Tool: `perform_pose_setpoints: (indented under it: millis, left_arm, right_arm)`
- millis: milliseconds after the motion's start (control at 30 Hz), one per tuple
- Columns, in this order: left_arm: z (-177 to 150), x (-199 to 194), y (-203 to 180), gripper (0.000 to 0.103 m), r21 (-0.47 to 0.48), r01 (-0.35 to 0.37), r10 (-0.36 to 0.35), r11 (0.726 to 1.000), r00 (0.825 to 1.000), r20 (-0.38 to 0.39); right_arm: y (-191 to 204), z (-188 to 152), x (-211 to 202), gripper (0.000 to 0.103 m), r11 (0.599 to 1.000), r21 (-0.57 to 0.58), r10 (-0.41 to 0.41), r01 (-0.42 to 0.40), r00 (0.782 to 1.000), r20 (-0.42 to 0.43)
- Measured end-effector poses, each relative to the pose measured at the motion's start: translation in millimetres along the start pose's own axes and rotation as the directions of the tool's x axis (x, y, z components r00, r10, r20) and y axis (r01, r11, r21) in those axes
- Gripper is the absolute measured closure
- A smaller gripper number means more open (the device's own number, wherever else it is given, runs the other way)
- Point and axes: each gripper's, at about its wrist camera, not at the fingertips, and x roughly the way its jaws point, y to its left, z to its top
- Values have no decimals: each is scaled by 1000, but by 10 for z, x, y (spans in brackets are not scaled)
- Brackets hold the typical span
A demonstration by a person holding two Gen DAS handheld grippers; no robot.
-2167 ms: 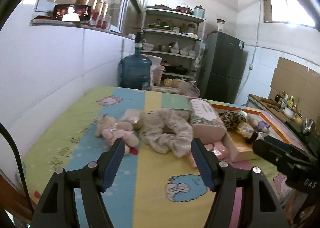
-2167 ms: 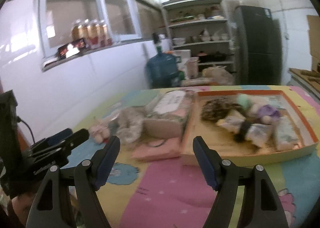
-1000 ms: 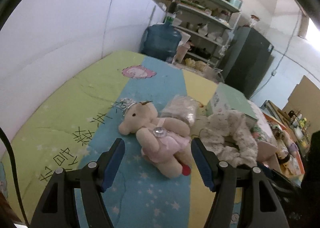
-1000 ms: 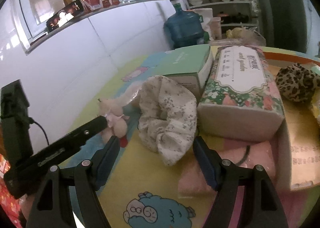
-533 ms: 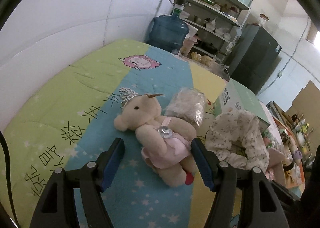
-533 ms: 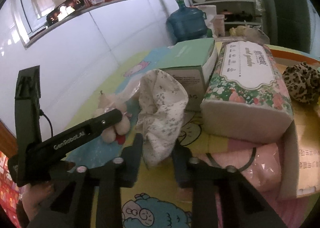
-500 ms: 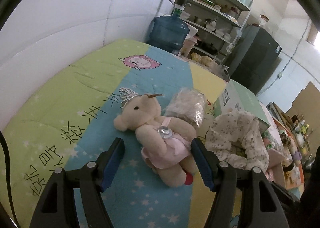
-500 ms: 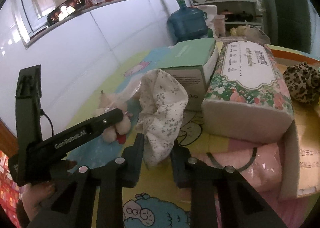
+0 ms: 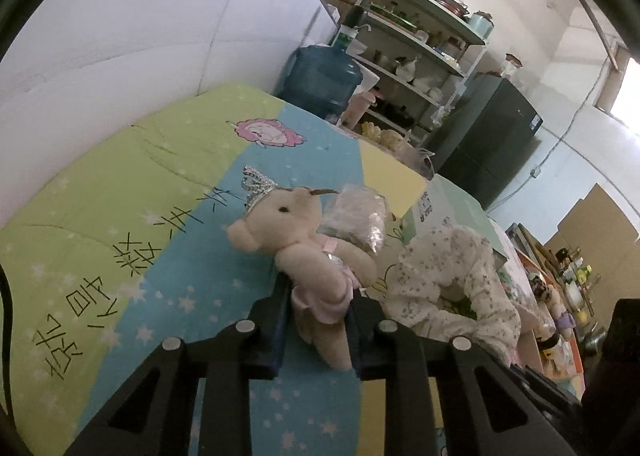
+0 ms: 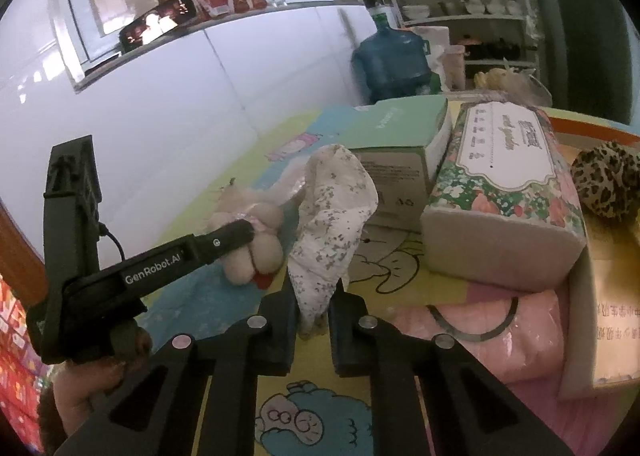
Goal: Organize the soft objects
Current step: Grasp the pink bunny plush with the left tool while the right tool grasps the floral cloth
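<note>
On the cartoon mat, the floral cloth now hangs pinched in the right gripper – and the left gripper, open half a second ago, has clamped the plush bear. Both soft things look ready to lift.

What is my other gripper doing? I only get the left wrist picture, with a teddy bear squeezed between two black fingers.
Observer: The right gripper is shut on the floral cloth, pinching its lower end.
Operator: Is anything beside that cloth?
Observer: A flowered tissue pack lies right of it, with a green box behind.
Operator: Can you see my bear there?
Observer: Yes, the teddy bear shows behind the left gripper's finger, left of the cloth.
</note>
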Motion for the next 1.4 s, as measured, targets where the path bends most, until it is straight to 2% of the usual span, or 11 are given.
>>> perform_pose_setpoints:
  millis: [133, 400, 667, 1400]
  left_arm:
    - [-35, -108, -44, 79, 26, -5, 4, 1000, 999, 42]
    - [-71, -467, -117, 79, 66, -15, 6, 998, 993, 122]
    - [-136, -792, -308, 78, 119, -7, -14, 993, 984, 178]
    - [-312, -1109, -825, 78, 215, 25, -71, 976, 976, 208]
  right_arm:
    - [35, -15, -75, 92, 999, -21, 34, -34, 999, 32]
    - [185, -36, -198, 93, 997, -77, 31, -26, 998, 63]
    - [252, -48, -395, 93, 996, -86, 27, -19, 995, 94]
    - [241, -96, -1083, 93, 997, -80, -2, 20, 977, 215]
